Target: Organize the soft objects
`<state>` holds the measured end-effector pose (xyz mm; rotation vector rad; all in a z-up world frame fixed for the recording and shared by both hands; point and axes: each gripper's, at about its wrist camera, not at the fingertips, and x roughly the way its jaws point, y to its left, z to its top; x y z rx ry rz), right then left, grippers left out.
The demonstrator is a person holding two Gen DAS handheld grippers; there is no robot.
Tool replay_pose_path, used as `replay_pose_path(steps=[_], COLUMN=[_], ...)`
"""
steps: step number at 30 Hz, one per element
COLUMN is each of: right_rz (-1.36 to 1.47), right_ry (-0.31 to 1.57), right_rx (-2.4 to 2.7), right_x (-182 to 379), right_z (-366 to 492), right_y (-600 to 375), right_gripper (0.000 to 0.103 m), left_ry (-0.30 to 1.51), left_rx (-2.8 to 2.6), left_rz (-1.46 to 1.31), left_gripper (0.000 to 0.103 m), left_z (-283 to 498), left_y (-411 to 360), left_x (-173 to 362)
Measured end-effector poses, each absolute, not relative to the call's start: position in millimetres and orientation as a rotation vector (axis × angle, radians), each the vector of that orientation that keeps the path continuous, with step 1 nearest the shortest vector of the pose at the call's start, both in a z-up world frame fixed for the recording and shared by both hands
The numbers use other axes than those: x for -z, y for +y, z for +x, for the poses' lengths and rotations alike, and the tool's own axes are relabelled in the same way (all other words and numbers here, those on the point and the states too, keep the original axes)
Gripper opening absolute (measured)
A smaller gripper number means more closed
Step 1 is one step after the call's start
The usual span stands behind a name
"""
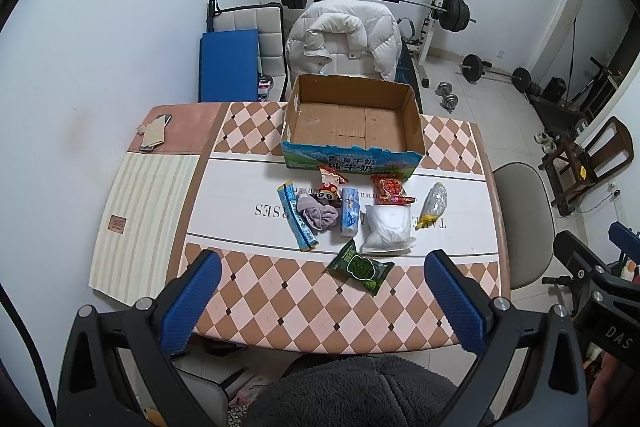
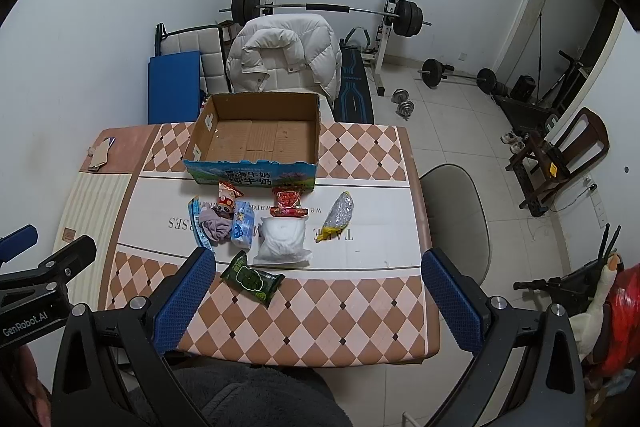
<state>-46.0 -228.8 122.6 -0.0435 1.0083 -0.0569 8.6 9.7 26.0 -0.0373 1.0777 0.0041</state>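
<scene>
Left hand-held gripper (image 1: 322,289) spread wide, holding nothing, above near counter (image 1: 280,307) edge. Right hand-held gripper (image 2: 318,289) likewise agape, unloaded. Green packet (image 1: 359,268) nearest, 12 o'clock. Beyond: white pouch (image 1: 389,229), purple cloth (image 1: 316,213), blue packets, red snack bags, clustered mid-counter. Farthest, 12 o'clock: cardboard box (image 1: 352,153), interior bare.

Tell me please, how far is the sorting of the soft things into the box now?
Nothing looks done: the open brown cardboard box holds nothing. Nothing is in hand: the left gripper and right gripper are open above the near table edge. Left: every item, including the dark green snack packet, white plastic pouch and crumpled purple cloth.
</scene>
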Motion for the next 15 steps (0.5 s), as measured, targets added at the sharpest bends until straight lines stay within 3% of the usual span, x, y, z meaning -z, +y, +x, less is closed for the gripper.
replay_pose_path(steps=[15], right_rz=[-0.043], right_ry=[1.007], right_rx=[0.058], right_x=[-122.4], right_z=[-46.3], right_y=[-227.9], right_gripper=[0.103], left_ry=[1.077], left_rx=[-0.003], left_rz=[-0.037], left_gripper=[0.103], left_z=[8.2], left_y=[11.1], left_x=[-25.6])
